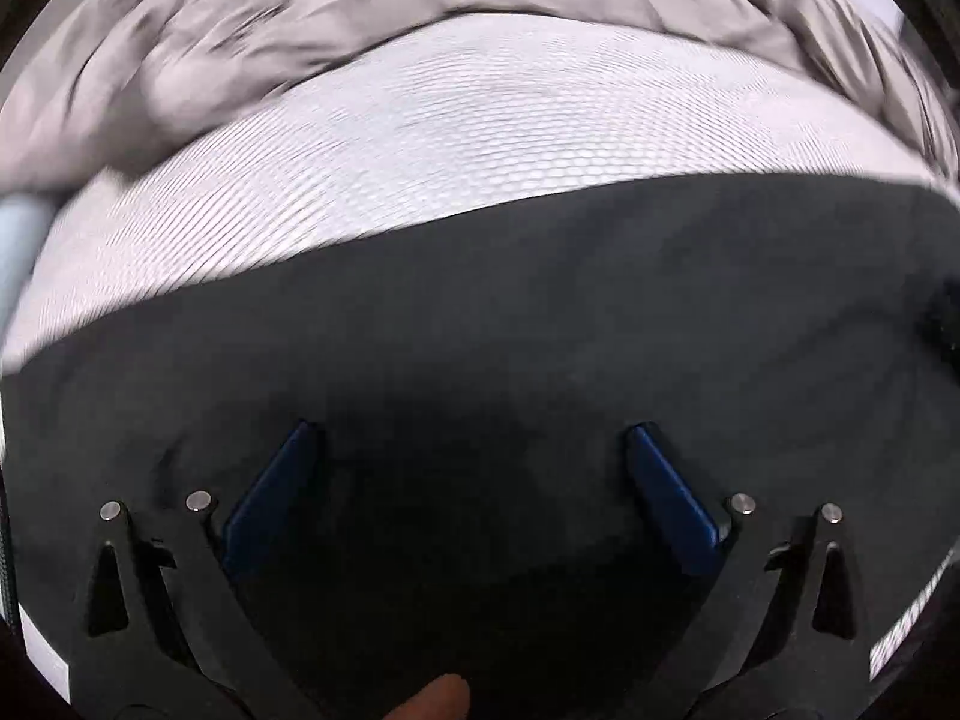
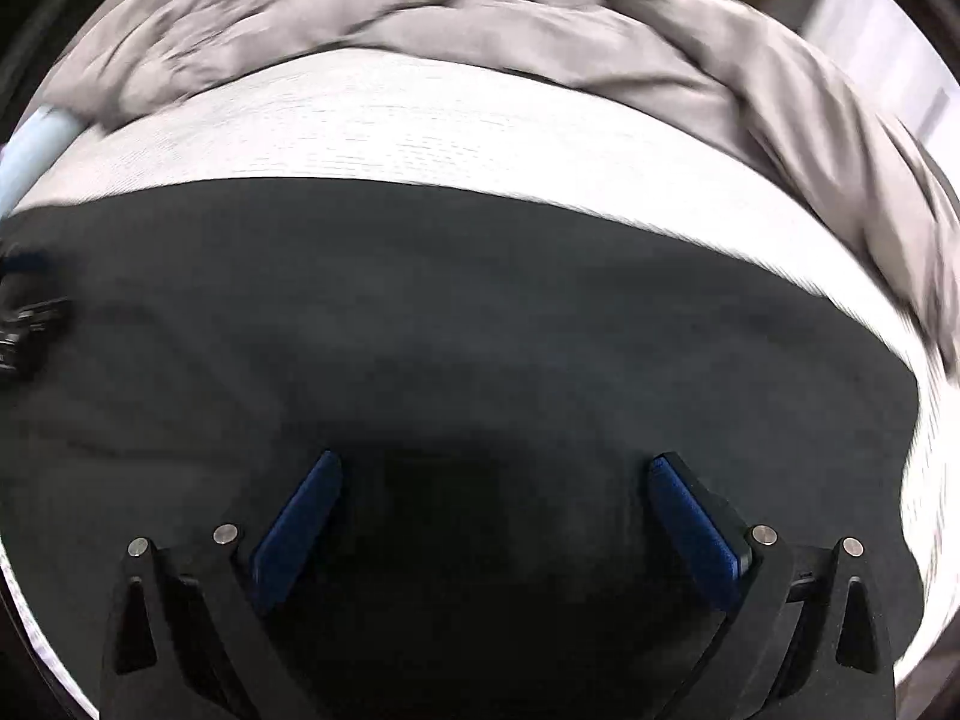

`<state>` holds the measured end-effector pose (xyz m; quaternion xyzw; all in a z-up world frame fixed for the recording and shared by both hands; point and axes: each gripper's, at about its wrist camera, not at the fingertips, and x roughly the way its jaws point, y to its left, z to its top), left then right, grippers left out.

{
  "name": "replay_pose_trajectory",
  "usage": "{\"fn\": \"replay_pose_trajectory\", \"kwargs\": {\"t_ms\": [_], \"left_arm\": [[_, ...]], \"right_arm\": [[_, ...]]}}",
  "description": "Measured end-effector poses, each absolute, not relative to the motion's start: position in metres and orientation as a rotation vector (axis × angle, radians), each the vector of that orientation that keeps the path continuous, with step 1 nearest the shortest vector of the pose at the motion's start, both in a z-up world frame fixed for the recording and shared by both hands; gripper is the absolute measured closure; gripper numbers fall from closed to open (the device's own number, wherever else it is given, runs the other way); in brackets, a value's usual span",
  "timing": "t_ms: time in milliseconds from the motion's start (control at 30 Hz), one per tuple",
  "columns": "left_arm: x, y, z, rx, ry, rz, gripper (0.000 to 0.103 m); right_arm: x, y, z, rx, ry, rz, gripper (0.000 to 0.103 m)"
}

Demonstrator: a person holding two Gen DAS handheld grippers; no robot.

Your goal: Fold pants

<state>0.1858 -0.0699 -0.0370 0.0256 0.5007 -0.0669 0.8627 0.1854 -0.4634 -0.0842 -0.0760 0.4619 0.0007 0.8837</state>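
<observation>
Flat dark charcoal cloth pants (image 1: 540,300) fill the lower half of the left wrist view, plain and unpatterned. Beyond them, toward 12 o'clock, a white bed sheet (image 1: 450,138) carries a fine honeycomb weave. A rumpled pale grey blanket (image 1: 270,30) with dark creases lies further toward 12 o'clock. At 9 o'clock sits a pale blue cylinder (image 1: 18,228). The black left gripper (image 1: 474,438) and black right gripper (image 2: 495,468) have deep blue fingers (image 2: 300,528).

Motion-blurred grey bedding (image 1: 252,42); pants (image 1: 480,312) edge-cropped
</observation>
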Motion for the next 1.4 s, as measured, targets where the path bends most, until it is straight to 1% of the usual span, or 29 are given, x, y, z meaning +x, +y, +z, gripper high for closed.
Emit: {"fn": "replay_pose_trajectory", "kwargs": {"t_ms": [67, 167, 233, 367, 400, 433, 467, 500, 533, 567, 667, 700, 767, 800, 967, 1033, 1067, 1133, 1167, 1200, 1300, 1400], "left_arm": [[0.178, -0.064, -0.035, 0.062, 1.034, -0.126, 0.0], [0.165, -0.065, -0.026, 0.073, 1.031, -0.137, 0.002], [0.147, -0.059, -0.007, 0.079, 0.998, -0.18, 0.003], [0.124, -0.013, 0.019, 0.112, 0.896, -0.088, 0.003], [0.117, 0.003, 0.02, 0.103, 0.886, -0.061, 0.004], [0.111, 0.013, 0.018, 0.092, 0.89, -0.047, 0.007], [0.109, 0.03, 0.011, 0.075, 0.912, -0.032, 0.019], [0.11, 0.045, 0.001, 0.071, 0.952, -0.015, 0.04], [0.109, 0.058, -0.012, 0.073, 0.998, -0.004, 0.049], [0.107, 0.068, -0.02, 0.05, 1.018, -0.03, 0.051], [0.101, 0.093, -0.024, -0.04, 0.991, -0.111, 0.051], [0.1, 0.097, -0.021, -0.045, 0.987, -0.111, 0.052], [0.096, 0.098, -0.015, 0.026, 0.972, -0.042, 0.055], [0.093, 0.099, -0.014, 0.057, 0.976, -0.005, 0.055], [0.087, 0.122, -0.013, -0.018, 0.972, 0.02, 0.055], [0.09, 0.126, -0.02, -0.026, 0.991, 0.039, 0.064], [0.092, 0.131, -0.023, -0.022, 1.0, 0.057, 0.07], [0.089, 0.147, -0.023, -0.036, 0.996, 0.13, 0.071], [0.089, 0.157, -0.023, -0.049, 0.994, 0.163, 0.078], [0.086, 0.163, -0.022, -0.068, 0.991, 0.173, 0.089], [0.083, 0.171, -0.017, -0.113, 0.979, 0.182, 0.09], [0.083, 0.157, -0.003, -0.124, 0.927, 0.092, 0.089]], "right_arm": [[0.179, -0.475, -0.083, -0.118, 0.955, -0.012, 0.001], [0.166, -0.465, -0.079, -0.136, 0.945, -0.021, 0.0], [0.163, -0.455, -0.075, -0.138, 0.942, -0.008, 0.0], [0.155, -0.442, -0.069, -0.168, 0.914, 0.059, 0.0], [0.162, -0.446, -0.07, -0.178, 0.904, 0.078, 0.0], [0.161, -0.442, -0.07, -0.187, 0.902, 0.095, 0.0], [0.16, -0.439, -0.072, -0.196, 0.906, 0.112, 0.0], [0.159, -0.435, -0.074, -0.214, 0.908, 0.13, 0.0], [0.162, -0.435, -0.077, -0.235, 0.908, 0.138, 0.0], [0.16, -0.43, -0.079, -0.269, 0.906, 0.142, 0.0], [0.163, -0.428, -0.083, -0.268, 0.92, 0.153, 0.0], [0.164, -0.43, -0.083, -0.257, 0.924, 0.157, 0.0], [0.165, -0.433, -0.083, -0.243, 0.931, 0.156, 0.0], [0.164, -0.433, -0.083, -0.242, 0.93, 0.155, 0.0], [0.16, -0.433, -0.082, -0.243, 0.93, 0.158, 0.0], [0.162, -0.434, -0.083, -0.248, 0.933, 0.158, 0.0], [0.162, -0.433, -0.083, -0.252, 0.933, 0.158, 0.0], [0.162, -0.433, -0.084, -0.248, 0.935, 0.159, 0.001], [0.162, -0.434, -0.084, -0.244, 0.936, 0.16, 0.0], [0.162, -0.435, -0.084, -0.242, 0.937, 0.161, 0.001], [0.162, -0.434, -0.085, -0.242, 0.939, 0.158, 0.001], [0.162, -0.431, -0.082, -0.241, 0.939, 0.153, 0.0]]}}
